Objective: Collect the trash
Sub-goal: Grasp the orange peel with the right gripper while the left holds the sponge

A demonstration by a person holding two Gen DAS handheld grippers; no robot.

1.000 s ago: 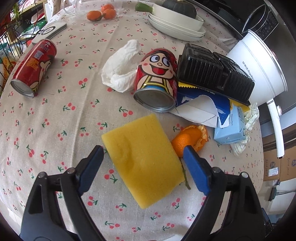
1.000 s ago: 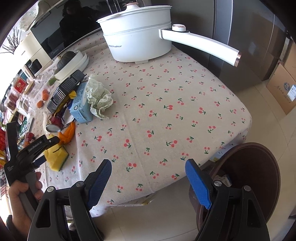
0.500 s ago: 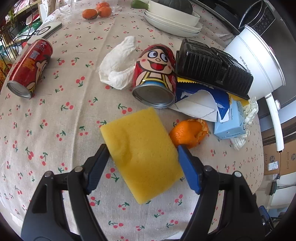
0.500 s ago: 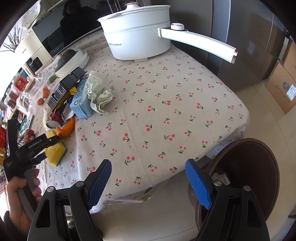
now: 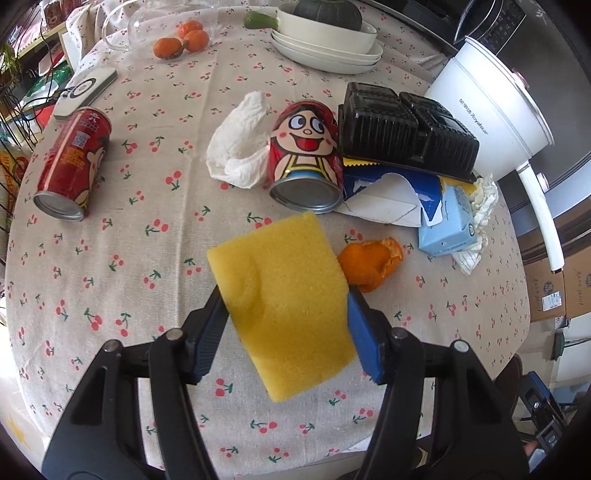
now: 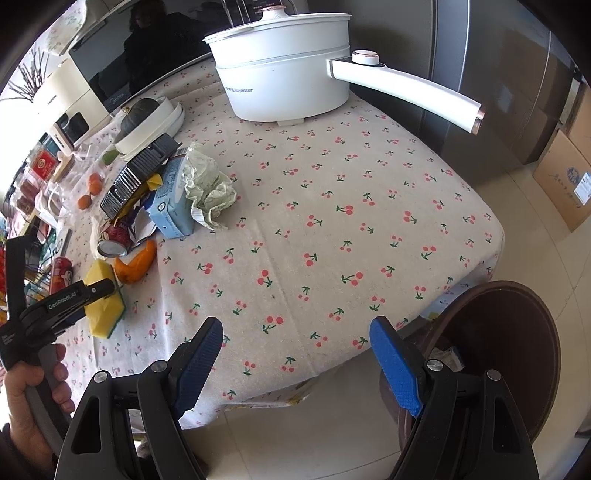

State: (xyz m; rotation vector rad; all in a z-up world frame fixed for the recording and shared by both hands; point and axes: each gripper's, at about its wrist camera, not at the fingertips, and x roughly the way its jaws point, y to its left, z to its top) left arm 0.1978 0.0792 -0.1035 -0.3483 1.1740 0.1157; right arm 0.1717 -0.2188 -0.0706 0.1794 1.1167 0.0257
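Note:
My left gripper (image 5: 286, 317) is shut on a yellow sponge (image 5: 284, 306) and holds it just above the tablecloth; the sponge also shows in the right wrist view (image 6: 103, 306). Beyond it lie an orange peel (image 5: 369, 264), a red cartoon can (image 5: 306, 162), a second red can (image 5: 72, 162), a crumpled white tissue (image 5: 240, 144), a black plastic tray (image 5: 402, 129), torn blue packaging (image 5: 391, 195), a light blue carton (image 5: 448, 225) and crumpled paper (image 6: 208, 188). My right gripper (image 6: 295, 363) is open and empty over the table's near edge, next to a dark brown bin (image 6: 498, 343).
A white electric pot (image 6: 284, 81) with a long handle stands at the back. Stacked white dishes with a squash (image 5: 325, 33), whole oranges (image 5: 184, 37) and a remote (image 5: 85, 88) lie at the far side. Cardboard boxes (image 6: 565, 177) stand on the floor.
My left gripper has closed on the yellow sponge and lifted it slightly. The right gripper has barely moved and stays open.

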